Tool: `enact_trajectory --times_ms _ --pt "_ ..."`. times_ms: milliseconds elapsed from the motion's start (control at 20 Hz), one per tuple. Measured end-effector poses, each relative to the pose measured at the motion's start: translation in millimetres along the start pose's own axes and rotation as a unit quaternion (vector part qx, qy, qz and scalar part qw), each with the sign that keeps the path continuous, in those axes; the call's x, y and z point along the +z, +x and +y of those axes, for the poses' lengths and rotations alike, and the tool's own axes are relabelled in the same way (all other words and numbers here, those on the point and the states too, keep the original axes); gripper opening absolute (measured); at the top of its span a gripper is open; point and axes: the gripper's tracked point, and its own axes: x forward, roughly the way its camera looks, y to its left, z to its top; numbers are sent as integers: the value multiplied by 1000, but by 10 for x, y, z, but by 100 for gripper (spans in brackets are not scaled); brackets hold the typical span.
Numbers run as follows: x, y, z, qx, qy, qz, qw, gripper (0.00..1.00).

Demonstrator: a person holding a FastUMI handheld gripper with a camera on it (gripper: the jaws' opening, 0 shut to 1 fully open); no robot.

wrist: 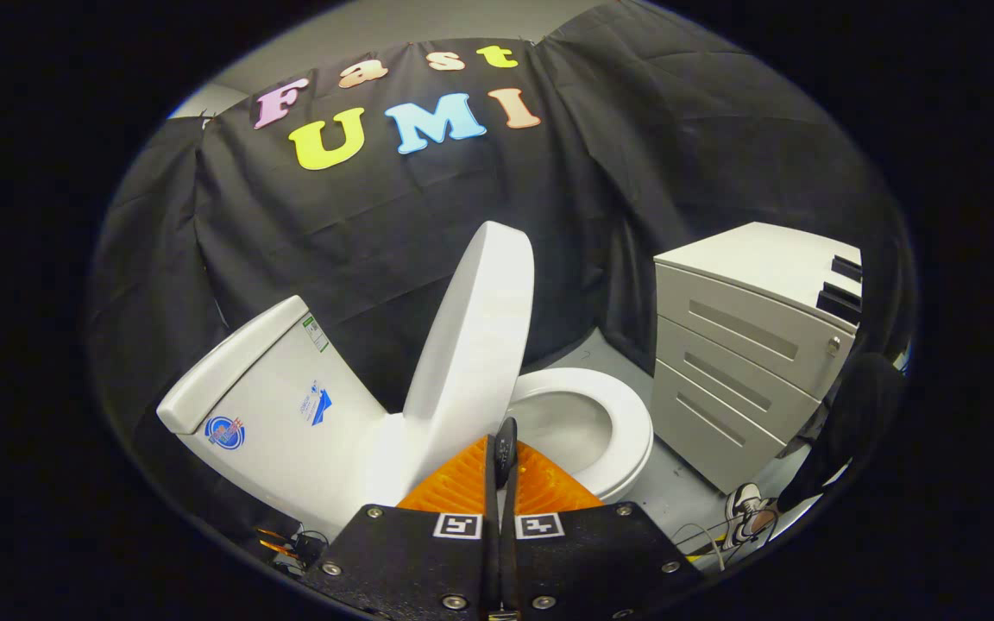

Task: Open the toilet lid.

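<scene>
My gripper [504, 448] sits low at the bottom centre of the frame, its two fingers pressed together with nothing between them. No gap shows along their length; the tips meet just below the lower edge of the lid.

The white oval plastic toilet lid [475, 332] stands directly ahead of the fingertips, at frame centre. It is raised on edge, its long axis running from the hinge near my fingers up toward the black cloth booth wall [359, 224], tilted a little to the right of upright. I cannot tell whether the fingertips touch its lower edge or sit just short of it.

Left of the lid, in the lower left of the frame, is the white ceramic cistern [264, 397], leaning in this fisheye view. A gap of black cloth shows between lid and cistern, so the lid is not yet resting back against it.

Right of the lid, lower centre-right, the white ring seat and bowl [626, 431] lie open to view.

Further right stands a pale grey drawer cabinet [739, 345]; below it a shoe [747, 513] on the floor.

Judgement: the lid is mostly open. What remains turns on one relation: the cistern lies leftward of the lid, so any finishing push goes that way, against the lid's right-hand face.
</scene>
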Motion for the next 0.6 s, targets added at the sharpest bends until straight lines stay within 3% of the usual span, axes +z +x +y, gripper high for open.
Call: enact_trajectory --times_ms 600 --pt "184 -189 594 17 -85 -28 996 0"
